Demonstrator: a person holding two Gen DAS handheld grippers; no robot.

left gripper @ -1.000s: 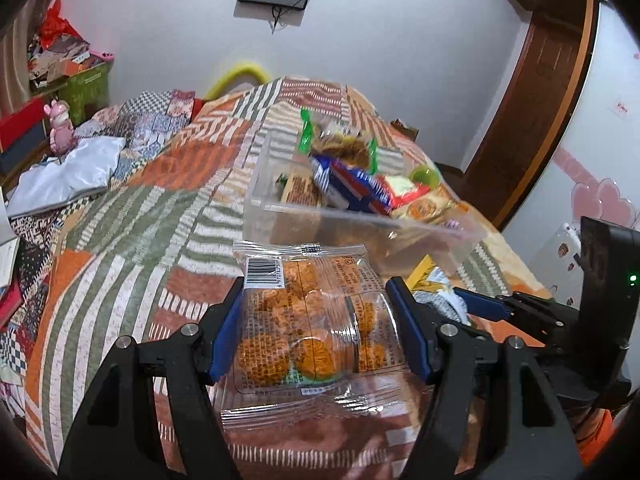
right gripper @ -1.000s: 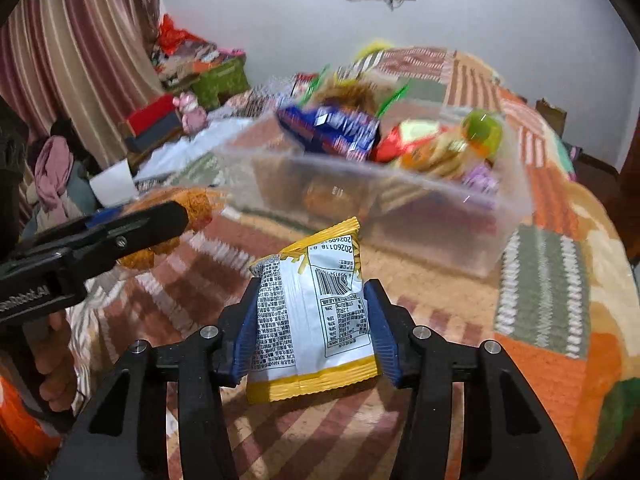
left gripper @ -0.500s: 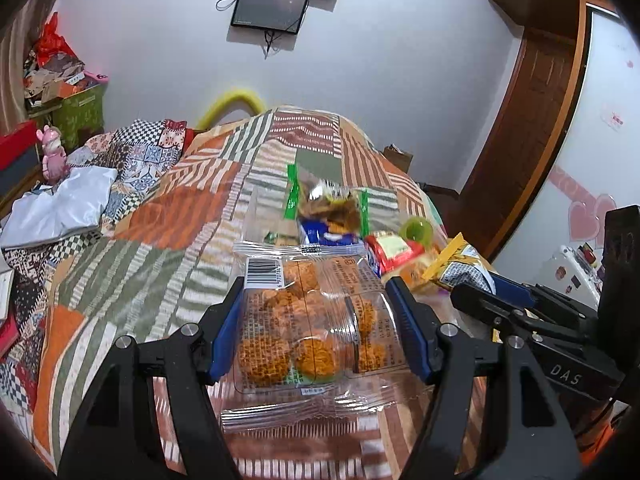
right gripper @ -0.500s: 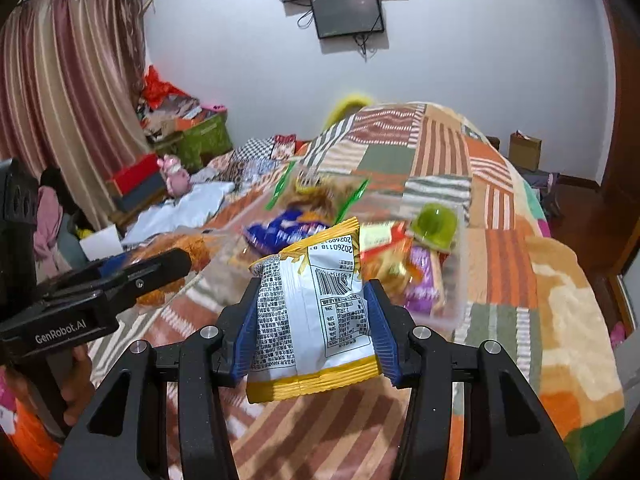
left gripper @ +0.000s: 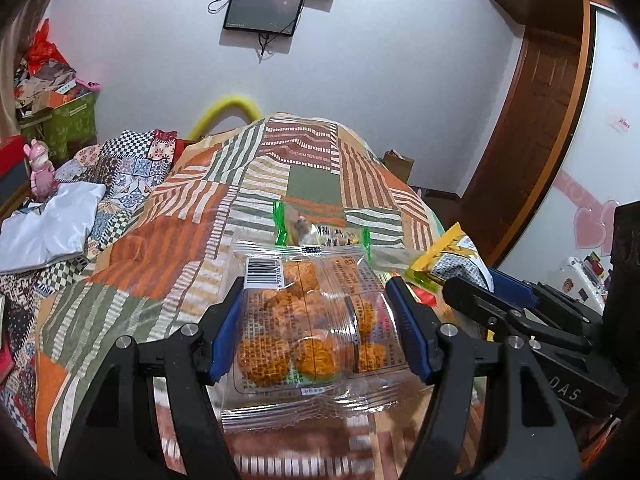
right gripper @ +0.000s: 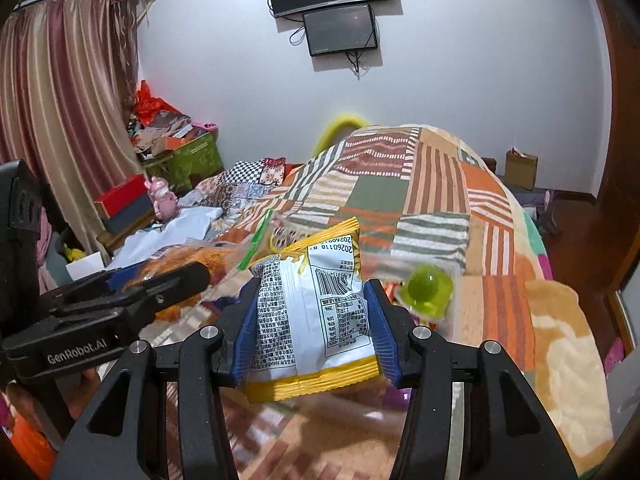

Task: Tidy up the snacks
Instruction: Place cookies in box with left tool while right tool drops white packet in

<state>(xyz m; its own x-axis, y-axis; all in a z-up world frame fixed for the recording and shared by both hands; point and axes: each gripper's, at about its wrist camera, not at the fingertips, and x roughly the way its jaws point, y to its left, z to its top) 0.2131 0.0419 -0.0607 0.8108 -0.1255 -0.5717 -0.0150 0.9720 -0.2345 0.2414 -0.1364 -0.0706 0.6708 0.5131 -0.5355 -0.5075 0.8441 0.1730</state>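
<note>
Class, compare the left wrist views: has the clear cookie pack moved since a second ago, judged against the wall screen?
Yes. The cookie pack, gripped by the left gripper, has risen and advanced over the bed: the wall screen now looms larger and nearer.

Even indoor light, fisheye-bent dark corners, motion blur along bottom edges.

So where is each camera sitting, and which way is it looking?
Left wrist view: sits on the left gripper, looking forward along its jaws, shut on a clear cookie pack, over the patchwork bed toward the wall screens; the right gripper pokes in at right.
Right wrist view: sits on the right gripper, its jaws shut on a yellow-and-white snack bag, facing the same bed and wall; the left gripper shows at left.
Shared: bed, screens, pink toy, both snacks.
</note>
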